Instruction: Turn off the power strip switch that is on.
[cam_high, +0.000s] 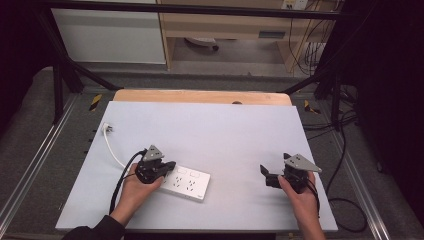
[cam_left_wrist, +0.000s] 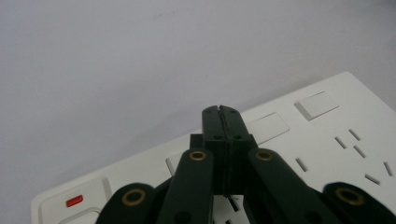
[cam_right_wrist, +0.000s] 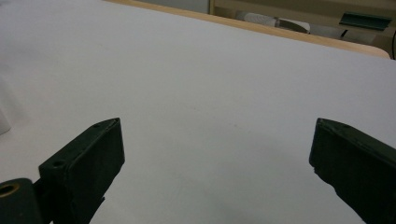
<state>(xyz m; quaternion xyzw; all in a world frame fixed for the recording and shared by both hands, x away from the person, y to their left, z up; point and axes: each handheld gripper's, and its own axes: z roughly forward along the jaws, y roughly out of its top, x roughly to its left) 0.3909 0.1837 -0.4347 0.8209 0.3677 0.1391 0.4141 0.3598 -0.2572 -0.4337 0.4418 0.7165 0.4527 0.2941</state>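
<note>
A pale grey table (cam_high: 225, 135) with a wooden far edge stands on a grey floor, with a wooden cabinet (cam_high: 230, 30) and dangling cables (cam_high: 310, 45) behind it. No writing is legible. A white power strip (cam_high: 187, 182) lies at the near left, its long axis running left to right and slightly toward the person, its cord (cam_high: 112, 150) leading away to a plug (cam_high: 106, 128). The left gripper (cam_high: 167, 165) rests over the strip's left end, jaws pressed together. The right gripper (cam_high: 267, 175), well apart, has its jaws spread.

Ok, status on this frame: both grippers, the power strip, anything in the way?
Left gripper shut, jaws together over the white power strip. Right gripper open, nothing between its jaws, apart from the strip. White cable trails left. No obstruction seen.
</note>
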